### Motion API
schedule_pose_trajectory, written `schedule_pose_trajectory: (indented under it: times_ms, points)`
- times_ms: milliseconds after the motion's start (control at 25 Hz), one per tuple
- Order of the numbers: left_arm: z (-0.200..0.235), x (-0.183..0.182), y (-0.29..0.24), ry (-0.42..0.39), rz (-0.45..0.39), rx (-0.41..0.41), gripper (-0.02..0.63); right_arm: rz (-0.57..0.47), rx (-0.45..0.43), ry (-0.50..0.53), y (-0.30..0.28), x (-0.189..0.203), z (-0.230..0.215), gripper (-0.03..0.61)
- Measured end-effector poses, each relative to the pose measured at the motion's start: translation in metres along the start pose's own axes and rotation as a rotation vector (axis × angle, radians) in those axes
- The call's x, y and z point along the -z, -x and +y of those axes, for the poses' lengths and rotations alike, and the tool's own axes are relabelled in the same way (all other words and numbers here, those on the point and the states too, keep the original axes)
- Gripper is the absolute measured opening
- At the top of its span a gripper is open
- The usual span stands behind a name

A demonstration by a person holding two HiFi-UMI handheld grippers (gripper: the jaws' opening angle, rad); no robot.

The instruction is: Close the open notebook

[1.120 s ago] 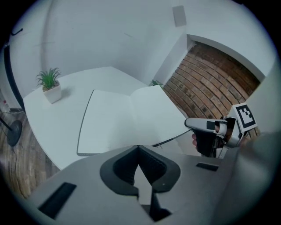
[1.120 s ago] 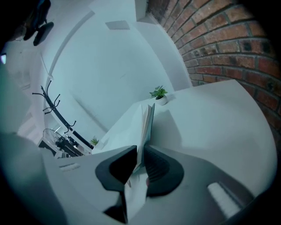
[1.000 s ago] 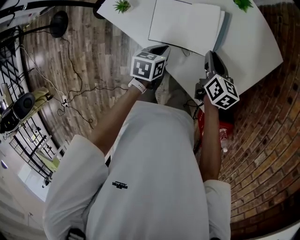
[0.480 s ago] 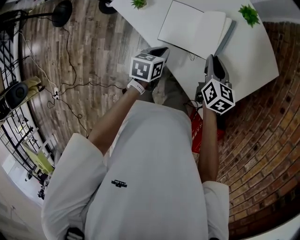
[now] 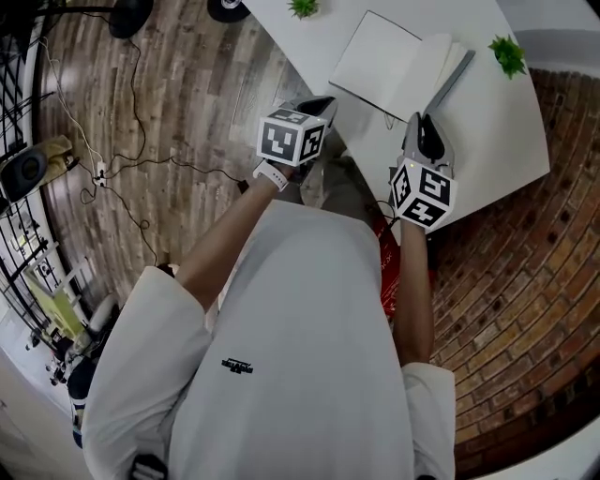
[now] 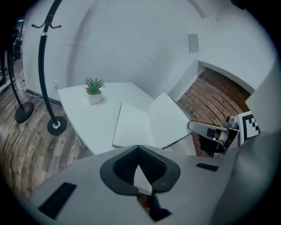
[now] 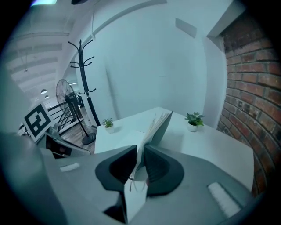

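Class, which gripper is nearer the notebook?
Right. The right gripper grips the notebook by its raised right half; the left gripper is short of its near left corner, apart from it.

On my feed now: white table, small green potted plant left, another right, black coat stand on wood-plank floor.

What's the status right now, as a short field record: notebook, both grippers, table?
notebook: open on the table, right half raised and tilted
right gripper: shut on the notebook's right half
left gripper: jaws together, off the notebook
table: white, holds two potted plants
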State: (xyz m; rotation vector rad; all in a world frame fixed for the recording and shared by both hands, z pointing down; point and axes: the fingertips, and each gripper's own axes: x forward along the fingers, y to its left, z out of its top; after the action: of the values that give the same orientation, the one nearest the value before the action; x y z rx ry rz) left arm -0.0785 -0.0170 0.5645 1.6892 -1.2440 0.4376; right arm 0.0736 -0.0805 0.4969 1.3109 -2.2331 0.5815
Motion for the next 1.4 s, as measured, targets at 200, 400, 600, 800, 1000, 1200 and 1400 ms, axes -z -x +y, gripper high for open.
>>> schedule_pose_trajectory:
  times_ms: [200, 400, 600, 800, 1000, 1200, 1400]
  points:
    - [0.014, -0.002, 0.009, 0.025, -0.017, -0.008, 0.005, 0.029, -0.002, 0.117, -0.009, -0.004, 0.02, 0.066]
    - [0.026, -0.004, 0.019, 0.042, -0.032, -0.016, 0.005, 0.036, -0.025, 0.159, -0.017, -0.006, 0.038, 0.066]
    - [0.037, -0.005, 0.028, 0.056, -0.041, -0.023, 0.005, 0.041, -0.056, 0.173, -0.028, -0.006, 0.057, 0.066]
    - [0.049, -0.003, 0.036, 0.068, -0.042, -0.031, 0.005, 0.053, -0.088, 0.175, -0.042, -0.006, 0.077, 0.066]
    - [0.058, -0.003, 0.038, 0.075, -0.042, -0.034, 0.005, 0.065, -0.112, 0.169, -0.054, -0.004, 0.09, 0.066]
    - [0.064, -0.006, 0.041, 0.083, -0.048, -0.034, 0.005, 0.072, -0.165, 0.153, -0.068, 0.001, 0.103, 0.066]
    - [0.068, -0.008, 0.042, 0.087, -0.05, -0.034, 0.005, 0.1, -0.191, 0.156, -0.083, 0.008, 0.113, 0.069]
